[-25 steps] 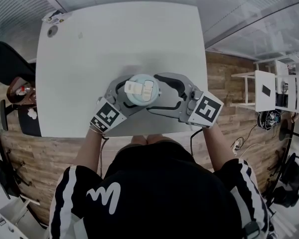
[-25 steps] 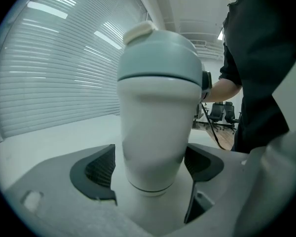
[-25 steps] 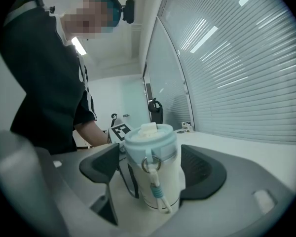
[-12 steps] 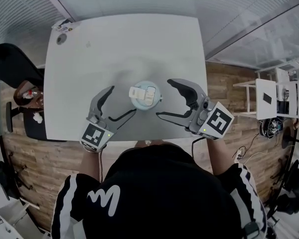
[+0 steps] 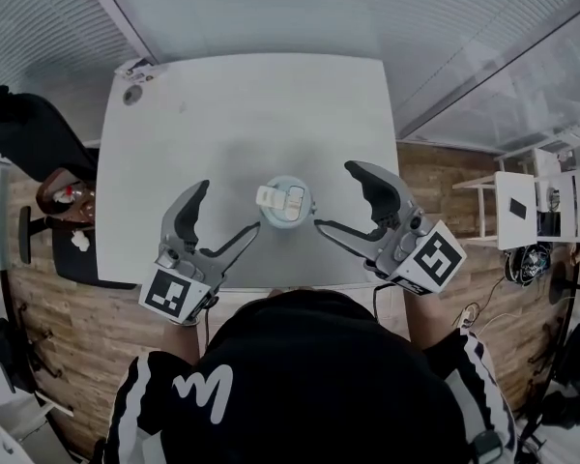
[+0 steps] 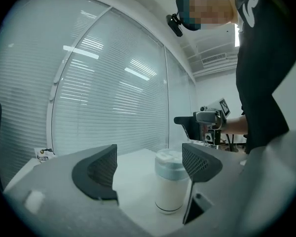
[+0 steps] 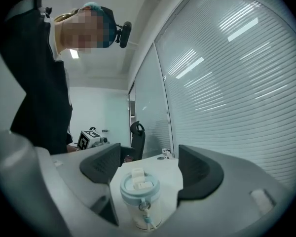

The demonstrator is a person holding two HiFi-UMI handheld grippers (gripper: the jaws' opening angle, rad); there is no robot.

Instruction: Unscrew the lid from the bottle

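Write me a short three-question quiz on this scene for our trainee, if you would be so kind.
1. True or false: the lid sits on the bottle.
2. Where is the bottle? A) in the left gripper; B) on the table, between the two grippers, touched by neither; C) in the right gripper.
3. How do the jaws of the two grippers stand?

Key
1. True.
2. B.
3. Apart on both, with nothing between them; the left jaws have just been closing slightly.
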